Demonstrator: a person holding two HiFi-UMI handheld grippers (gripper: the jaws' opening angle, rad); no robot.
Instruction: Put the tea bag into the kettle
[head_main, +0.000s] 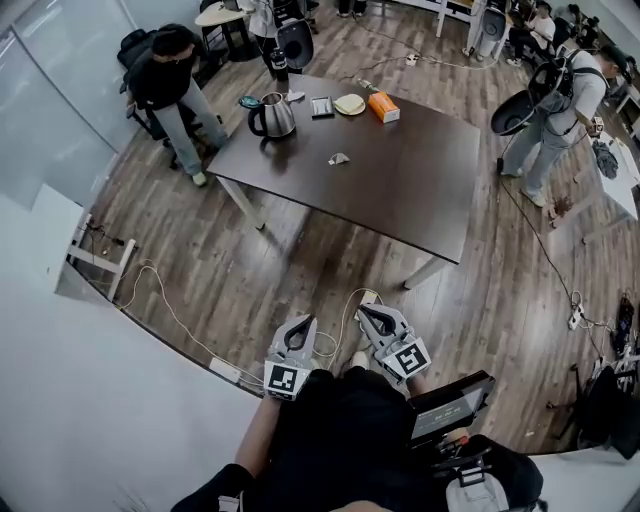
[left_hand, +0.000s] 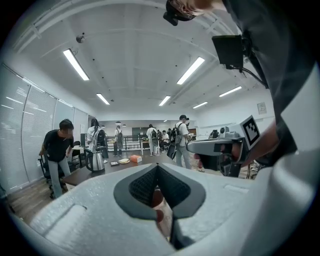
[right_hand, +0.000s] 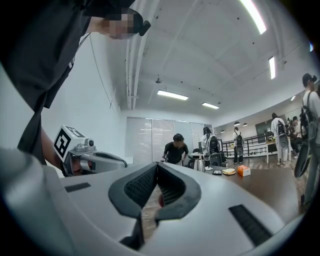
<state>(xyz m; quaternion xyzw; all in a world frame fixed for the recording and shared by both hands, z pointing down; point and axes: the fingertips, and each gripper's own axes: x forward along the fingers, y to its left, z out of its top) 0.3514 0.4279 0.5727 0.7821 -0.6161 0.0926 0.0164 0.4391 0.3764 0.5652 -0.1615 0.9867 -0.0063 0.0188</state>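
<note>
The metal kettle (head_main: 272, 116) stands near the far left corner of the dark table (head_main: 420, 190). A small pale tea bag (head_main: 339, 158) lies on the table to the kettle's right, nearer to me. Both grippers are held close to my body, over the wooden floor and well short of the table. My left gripper (head_main: 303, 321) is shut with nothing in it, and so is my right gripper (head_main: 363, 311). In the left gripper view the jaws (left_hand: 157, 166) meet at the tip, with the kettle (left_hand: 95, 161) far off. The right gripper view shows its jaws (right_hand: 157, 164) closed too.
An orange box (head_main: 384, 107), a pale round item (head_main: 349, 104) and a dark flat item (head_main: 322, 107) sit at the table's far edge. A person in black (head_main: 165, 85) bends by the kettle's corner. Another person (head_main: 560, 110) stands at the right. Cables (head_main: 170, 312) run across the floor.
</note>
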